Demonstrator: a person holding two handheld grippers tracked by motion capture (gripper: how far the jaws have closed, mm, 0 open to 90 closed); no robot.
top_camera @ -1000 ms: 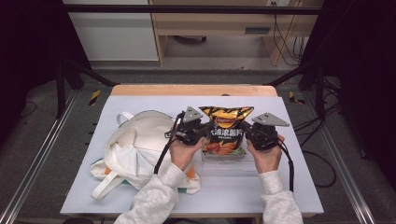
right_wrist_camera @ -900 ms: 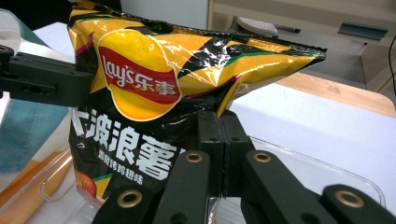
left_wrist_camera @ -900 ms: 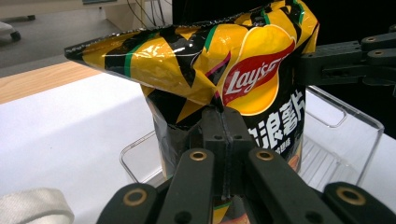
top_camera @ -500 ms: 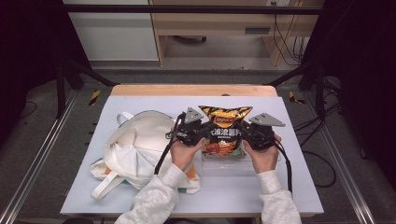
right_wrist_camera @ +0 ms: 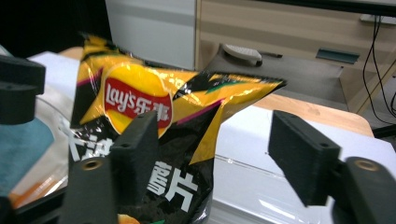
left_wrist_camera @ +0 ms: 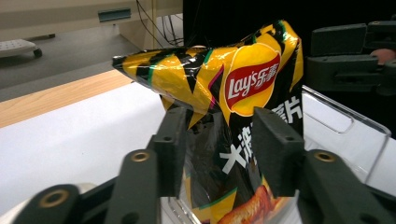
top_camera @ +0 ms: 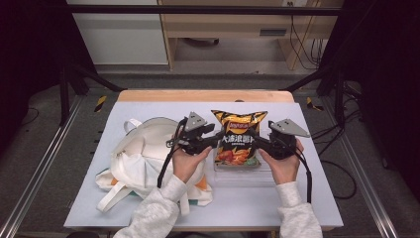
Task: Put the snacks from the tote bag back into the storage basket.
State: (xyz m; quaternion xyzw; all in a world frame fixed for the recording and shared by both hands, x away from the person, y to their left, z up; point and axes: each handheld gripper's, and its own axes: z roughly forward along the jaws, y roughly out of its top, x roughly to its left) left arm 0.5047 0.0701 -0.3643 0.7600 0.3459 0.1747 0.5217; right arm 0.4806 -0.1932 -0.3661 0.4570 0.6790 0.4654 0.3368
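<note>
Both claws, left claw (top_camera: 216,141) and right claw (top_camera: 256,142), have just been opening beside the chip bag (top_camera: 237,136); unsupported, it may topple from its clear tray (top_camera: 242,176).

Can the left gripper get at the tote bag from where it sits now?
Probably yes: the left gripper is open at the chip bag, and the tote bag lies just beside that hand with nothing between.

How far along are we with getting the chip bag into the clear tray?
Done: the chip bag stands in the clear tray, beside the white tote bag. In hand: both tools have just been opening; the left tool and right tool straddle the bag's edges with pads off it. Left: drawing both tools clear, probably.
</note>
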